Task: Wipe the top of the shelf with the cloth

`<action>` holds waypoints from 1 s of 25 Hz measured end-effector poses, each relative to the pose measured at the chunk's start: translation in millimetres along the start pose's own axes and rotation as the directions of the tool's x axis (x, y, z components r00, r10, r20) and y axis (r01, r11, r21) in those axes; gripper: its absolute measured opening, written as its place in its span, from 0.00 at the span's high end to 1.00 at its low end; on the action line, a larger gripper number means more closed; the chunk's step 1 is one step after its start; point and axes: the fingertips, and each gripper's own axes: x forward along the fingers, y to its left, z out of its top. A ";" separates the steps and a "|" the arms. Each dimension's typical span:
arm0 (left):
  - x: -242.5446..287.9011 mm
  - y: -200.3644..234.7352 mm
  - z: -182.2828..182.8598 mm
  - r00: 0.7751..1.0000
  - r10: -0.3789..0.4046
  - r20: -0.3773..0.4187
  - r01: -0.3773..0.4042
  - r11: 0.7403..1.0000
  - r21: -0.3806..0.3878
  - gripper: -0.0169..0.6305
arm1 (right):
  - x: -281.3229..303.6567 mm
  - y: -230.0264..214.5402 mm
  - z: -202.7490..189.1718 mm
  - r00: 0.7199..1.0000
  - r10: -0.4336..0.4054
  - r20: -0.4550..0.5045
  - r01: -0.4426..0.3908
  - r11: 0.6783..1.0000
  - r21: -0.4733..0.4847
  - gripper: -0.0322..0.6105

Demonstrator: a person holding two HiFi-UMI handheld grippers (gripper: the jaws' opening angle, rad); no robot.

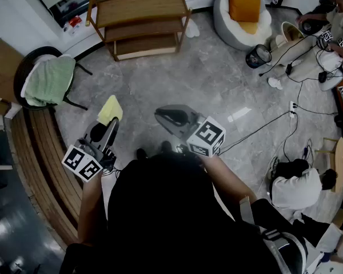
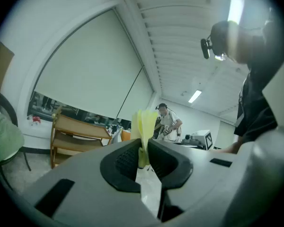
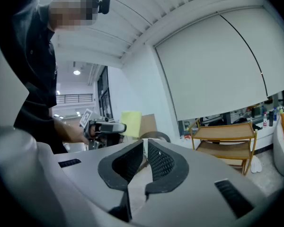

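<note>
A yellow cloth (image 1: pixel 110 109) hangs from my left gripper (image 1: pixel 108 124), which is shut on its lower edge; in the left gripper view the cloth (image 2: pixel 145 131) stands up between the closed jaws. My right gripper (image 1: pixel 167 116) is held beside it, jaws shut with nothing between them (image 3: pixel 145 157). The wooden three-tier shelf (image 1: pixel 142 7) stands across the room by the far wall, well ahead of both grippers. It shows also in the left gripper view (image 2: pixel 75 134) and the right gripper view (image 3: pixel 226 138).
A black chair with a green cloth (image 1: pixel 47 80) stands at the left beside a curved wooden bench (image 1: pixel 46 153). A white beanbag with an orange cushion (image 1: pixel 243 10) sits right of the shelf. Cables (image 1: pixel 286 119) and seated people (image 1: pixel 294 187) occupy the right side.
</note>
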 end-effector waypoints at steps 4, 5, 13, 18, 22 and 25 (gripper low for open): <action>7.5 -9.9 -27.0 0.996 -0.009 -0.086 0.011 1.000 0.029 0.92 | -3.1 1.7 -1.1 1.000 -0.029 0.008 0.029 1.000 0.007 0.89; 8.2 -10.7 -31.2 0.995 -0.007 -0.095 0.010 0.999 0.031 0.92 | -2.7 3.1 -2.0 1.000 -0.030 0.006 0.030 1.000 0.006 0.89; 17.5 -5.1 -38.9 0.993 0.001 -0.119 -0.001 1.000 -0.001 0.92 | -12.6 -7.9 -4.0 0.998 -0.063 0.009 0.063 0.998 0.016 0.89; 32.1 -0.9 -33.8 0.995 0.007 -0.103 -0.008 1.000 -0.013 0.92 | -33.4 -34.7 -6.4 0.994 -0.106 0.009 0.105 0.994 0.012 0.89; 35.3 6.1 -30.5 0.994 0.030 -0.108 -0.032 0.999 -0.011 0.92 | -45.5 -61.0 -2.3 0.992 -0.127 0.027 0.126 0.992 0.021 0.89; 37.6 10.5 -31.0 0.995 0.043 -0.095 -0.049 0.997 -0.060 0.92 | -52.8 -79.7 -1.4 0.990 -0.135 0.031 0.134 0.991 0.024 0.89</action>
